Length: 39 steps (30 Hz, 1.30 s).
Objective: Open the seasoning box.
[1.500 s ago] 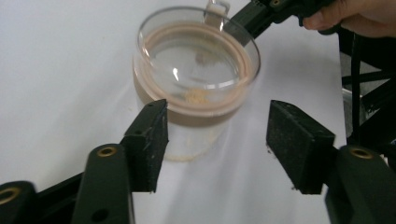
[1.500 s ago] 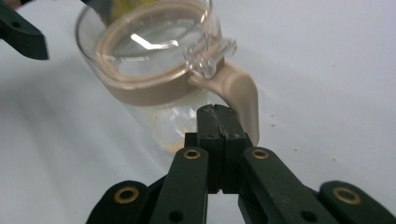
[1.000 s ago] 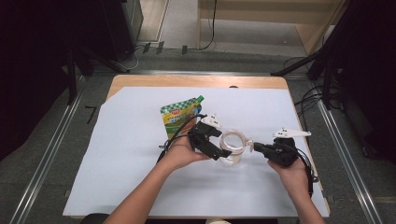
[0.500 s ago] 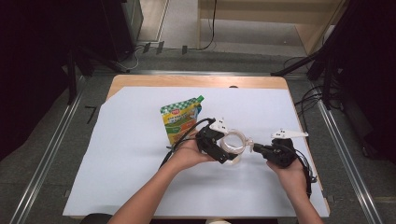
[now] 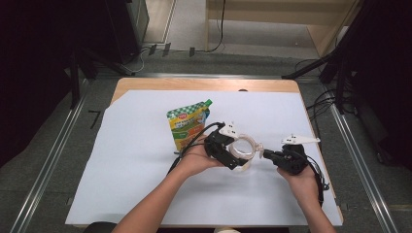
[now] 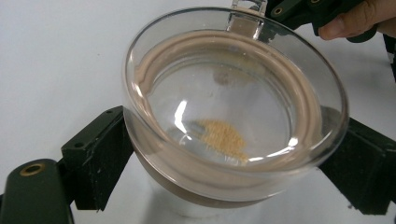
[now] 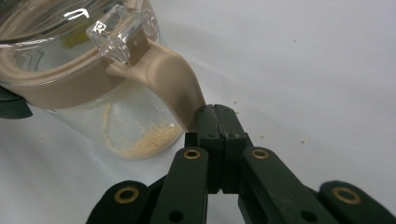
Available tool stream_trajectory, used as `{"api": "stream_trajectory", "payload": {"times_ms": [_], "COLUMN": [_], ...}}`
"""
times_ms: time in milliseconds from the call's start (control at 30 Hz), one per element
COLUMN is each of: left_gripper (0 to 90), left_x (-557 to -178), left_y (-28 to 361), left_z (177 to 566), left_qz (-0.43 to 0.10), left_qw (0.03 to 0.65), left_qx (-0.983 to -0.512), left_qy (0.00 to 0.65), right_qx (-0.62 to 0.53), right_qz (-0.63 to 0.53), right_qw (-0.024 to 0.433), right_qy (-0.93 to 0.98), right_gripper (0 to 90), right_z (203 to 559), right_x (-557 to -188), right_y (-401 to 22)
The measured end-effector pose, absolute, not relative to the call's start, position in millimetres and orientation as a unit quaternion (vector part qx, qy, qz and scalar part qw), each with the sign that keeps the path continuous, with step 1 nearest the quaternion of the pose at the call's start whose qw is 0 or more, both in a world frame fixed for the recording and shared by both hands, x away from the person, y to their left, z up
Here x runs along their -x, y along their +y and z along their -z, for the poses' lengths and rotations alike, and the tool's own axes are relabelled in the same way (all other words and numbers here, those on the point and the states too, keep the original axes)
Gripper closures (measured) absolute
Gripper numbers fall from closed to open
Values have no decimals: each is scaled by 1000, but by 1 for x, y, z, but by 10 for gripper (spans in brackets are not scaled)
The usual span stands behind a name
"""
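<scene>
A clear glass jar (image 5: 244,154) with a tan lid (image 6: 233,93) stands on the white sheet that covers the worktop (image 5: 136,160), near the middle and a bit to the right. A little heap of tan grains (image 6: 223,138) lies at the bottom of the jar.

The left tool (image 5: 228,156) is on the jar's left side. In the left gripper view its two black jaws stand on either side of the jar's wall, just under the lid. They sit right against the glass, and they have just been opening a little wider with the jar between them. They look like they touch the glass.

The right tool (image 7: 215,122) is clenched. Its two jaws are pressed together, and their tips touch the tan tab (image 7: 173,79) that hangs down from the lid's clear latch (image 7: 116,32).

A green and yellow pouch (image 5: 188,124) lies flat on the sheet, just behind the left hand (image 5: 197,158).
</scene>
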State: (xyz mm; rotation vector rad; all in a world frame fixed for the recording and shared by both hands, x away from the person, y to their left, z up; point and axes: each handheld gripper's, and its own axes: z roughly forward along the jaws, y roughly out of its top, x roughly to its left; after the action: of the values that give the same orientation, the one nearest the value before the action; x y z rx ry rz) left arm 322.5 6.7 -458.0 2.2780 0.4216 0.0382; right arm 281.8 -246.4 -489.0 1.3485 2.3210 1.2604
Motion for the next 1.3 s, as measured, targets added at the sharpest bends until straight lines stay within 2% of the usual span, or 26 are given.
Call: {"api": "stream_trajectory", "payload": {"times_ms": [800, 1100, 1300], "left_gripper": [103, 100, 104], "left_x": [-321, -324, -322], "left_y": [1, 3, 2], "left_z": [449, 448, 442], "left_qz": [-22, -4, -18], "left_qw": [368, 376, 383], "left_qx": [-914, -910, -908], "left_qy": [169, 175, 171], "right_qx": [-451, -450, -451], "right_qz": [-423, -423, -423], "right_qw": [91, 91, 91], "right_qy": [780, 781, 781], "right_gripper": [900, 900, 900], "right_z": [488, 488, 488], "right_x": [-281, -281, -281], "right_y": [-246, -246, -246]}}
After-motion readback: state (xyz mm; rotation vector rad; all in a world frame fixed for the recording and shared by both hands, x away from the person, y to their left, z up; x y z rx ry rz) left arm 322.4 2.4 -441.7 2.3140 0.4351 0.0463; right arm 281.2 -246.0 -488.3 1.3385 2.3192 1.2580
